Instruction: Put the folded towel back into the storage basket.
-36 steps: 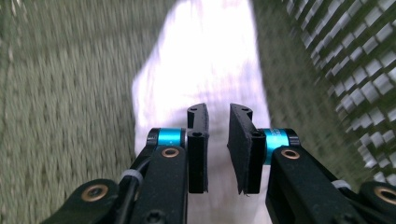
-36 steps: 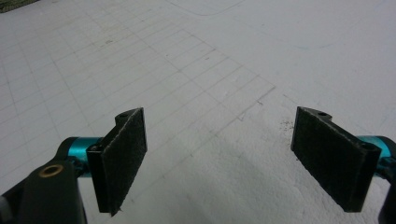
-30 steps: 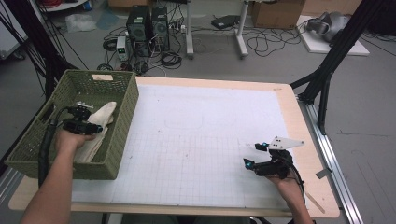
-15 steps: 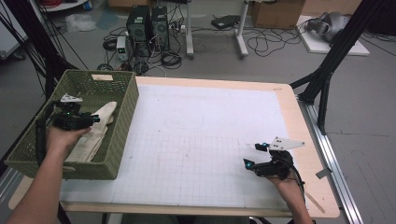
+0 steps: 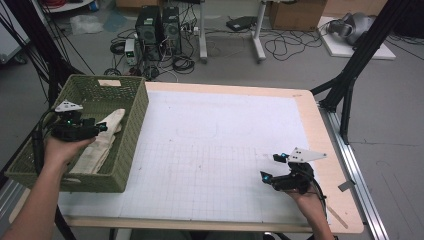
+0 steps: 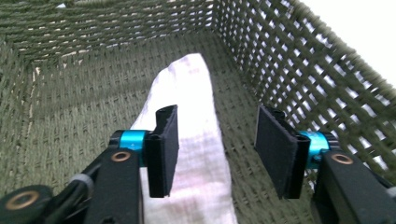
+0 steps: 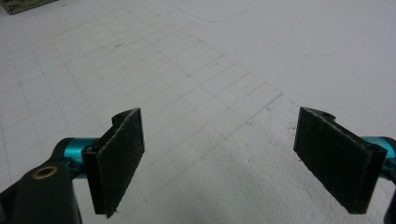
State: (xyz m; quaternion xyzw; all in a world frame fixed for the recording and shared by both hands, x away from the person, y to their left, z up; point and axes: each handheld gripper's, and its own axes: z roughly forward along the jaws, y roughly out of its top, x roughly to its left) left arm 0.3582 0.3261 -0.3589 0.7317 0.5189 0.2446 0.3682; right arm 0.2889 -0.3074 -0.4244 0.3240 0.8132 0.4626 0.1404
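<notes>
A folded cream cloth (image 5: 102, 141) lies along the bottom of the green woven basket (image 5: 131, 130) at the table's left. My left gripper (image 5: 102, 127) hovers over the basket above the cloth, jaws open and empty; in the left gripper view the cloth (image 6: 196, 140) runs beneath and between the black pads (image 6: 164, 149) of my left gripper (image 6: 215, 150). My right gripper (image 5: 271, 166) rests low over the white grid mat (image 5: 210, 150) near the front right, open with nothing between its pads (image 7: 119, 158). In the right gripper view my right gripper (image 7: 219, 163) looks onto bare mat (image 7: 210, 70).
The basket wall (image 6: 299, 70) rises close on the right of the left gripper. The table's wooden edge (image 5: 330, 165) and a metal rail (image 5: 357, 170) run along the right. Computers and cables (image 5: 160, 30) sit on the floor beyond the table.
My left gripper has lifted and drawn back toward the basket's left side, away from the cloth, which stays lying in the basket. The right gripper has not moved.
</notes>
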